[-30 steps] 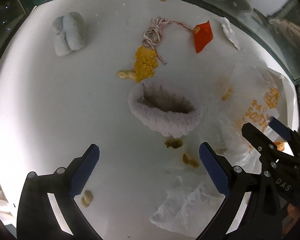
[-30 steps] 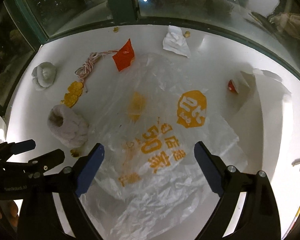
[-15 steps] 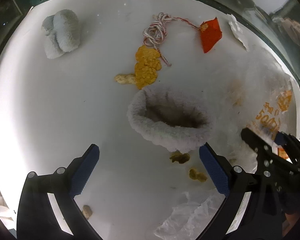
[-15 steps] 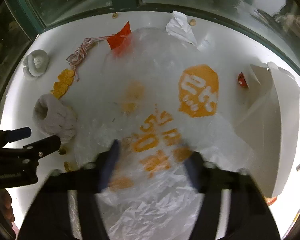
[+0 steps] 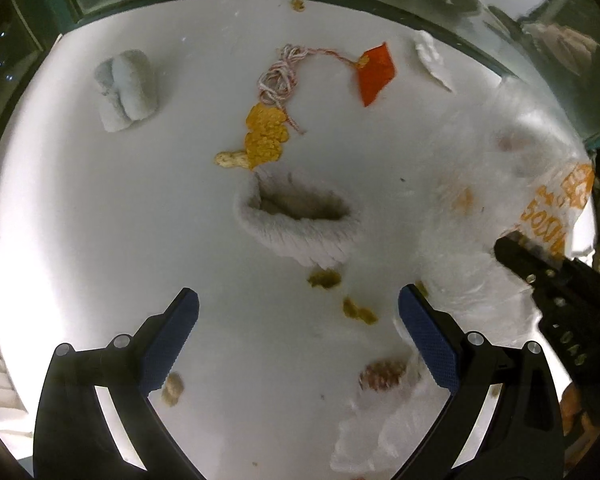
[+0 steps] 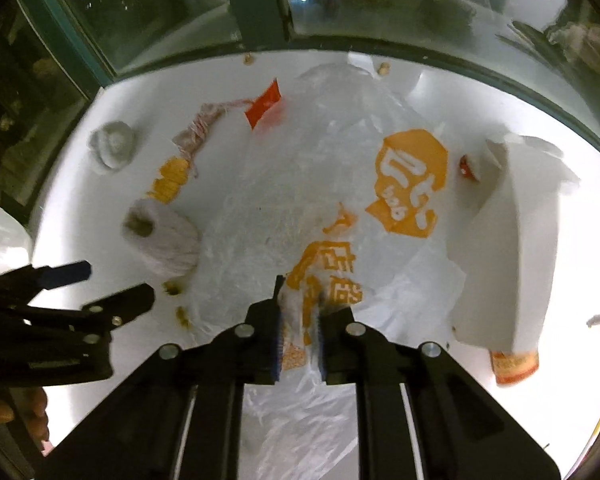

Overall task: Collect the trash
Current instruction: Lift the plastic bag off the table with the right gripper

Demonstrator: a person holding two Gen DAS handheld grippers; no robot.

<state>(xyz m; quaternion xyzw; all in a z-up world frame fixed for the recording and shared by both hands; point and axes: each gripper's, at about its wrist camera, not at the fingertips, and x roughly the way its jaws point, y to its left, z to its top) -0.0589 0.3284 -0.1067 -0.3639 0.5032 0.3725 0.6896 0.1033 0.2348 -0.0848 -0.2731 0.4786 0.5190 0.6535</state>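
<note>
A clear plastic bag with orange print lies spread on the white table. My right gripper is shut on a bunched fold of the plastic bag near its front edge; the bag also shows in the left wrist view. My left gripper is open and empty above the table, just short of a fuzzy grey sock. Trash lies around: a red wrapper, a red-white string, an orange peel, a peanut, a crumpled tissue and small brown scraps.
A rolled grey sock sits at the back left. A white folded paper bag stands at the right with a small red piece beside it. Dark windows with green frames bound the table's far edge.
My right gripper has closed from wide open onto the plastic bag and bunched it. My left gripper stayed open and drifted slightly over the table.
</note>
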